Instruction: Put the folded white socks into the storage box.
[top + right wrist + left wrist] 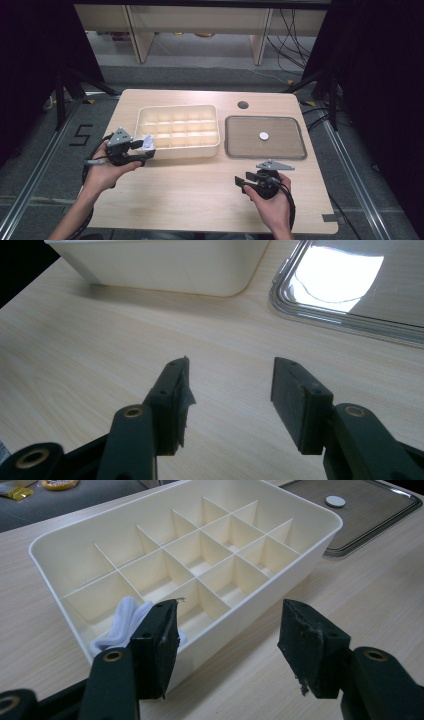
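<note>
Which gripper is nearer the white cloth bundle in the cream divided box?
Left. The left gripper stands open right beside the white cloth bundle, at its corner compartment. The right gripper hovers over bare table, well off.

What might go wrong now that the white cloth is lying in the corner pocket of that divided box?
The white cloth bulges above its compartment in the divided box, so it may flop over the rim. The left tool, open, sits right beside that corner and could snag the cloth or nudge the box when pulling away.
</note>
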Motion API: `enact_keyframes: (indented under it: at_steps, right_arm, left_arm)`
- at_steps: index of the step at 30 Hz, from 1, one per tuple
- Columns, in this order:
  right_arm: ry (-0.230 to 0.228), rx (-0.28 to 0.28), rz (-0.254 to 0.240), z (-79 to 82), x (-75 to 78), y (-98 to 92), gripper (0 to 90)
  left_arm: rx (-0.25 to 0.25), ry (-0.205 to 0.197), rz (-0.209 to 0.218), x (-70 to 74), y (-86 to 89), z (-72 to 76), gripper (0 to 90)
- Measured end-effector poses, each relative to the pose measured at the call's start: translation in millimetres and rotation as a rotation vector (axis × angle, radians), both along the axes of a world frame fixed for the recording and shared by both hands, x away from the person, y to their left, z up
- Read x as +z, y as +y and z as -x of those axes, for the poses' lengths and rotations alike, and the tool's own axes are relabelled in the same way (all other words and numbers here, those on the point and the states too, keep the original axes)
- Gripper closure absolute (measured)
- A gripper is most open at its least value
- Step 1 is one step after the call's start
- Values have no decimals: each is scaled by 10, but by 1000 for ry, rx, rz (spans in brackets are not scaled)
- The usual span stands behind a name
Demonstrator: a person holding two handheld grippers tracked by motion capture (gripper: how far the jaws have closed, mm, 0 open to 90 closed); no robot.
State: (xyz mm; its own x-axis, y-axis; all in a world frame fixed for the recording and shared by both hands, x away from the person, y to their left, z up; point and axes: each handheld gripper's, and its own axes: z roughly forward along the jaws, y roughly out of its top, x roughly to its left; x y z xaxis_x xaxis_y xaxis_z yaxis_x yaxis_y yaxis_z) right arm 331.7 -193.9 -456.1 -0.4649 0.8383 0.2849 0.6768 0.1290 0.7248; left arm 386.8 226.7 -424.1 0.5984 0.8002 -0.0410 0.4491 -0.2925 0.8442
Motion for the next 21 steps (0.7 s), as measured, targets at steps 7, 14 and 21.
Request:
enact_keyframes:
  at_steps: [7, 14, 21]
  right_arm:
    - [-6, 11, 1, -6, 2, -21, 499]
    - [-7, 0, 10, -2, 1, -30, 496]
    - [3, 6, 8, -6, -21, -25, 492]
  left_arm:
    - [6, -28, 6, -135, -55, 167, 403]
    - [4, -23, 15, -297, -119, 306, 402]
    - [24, -26, 36, -461, -165, 400, 403]
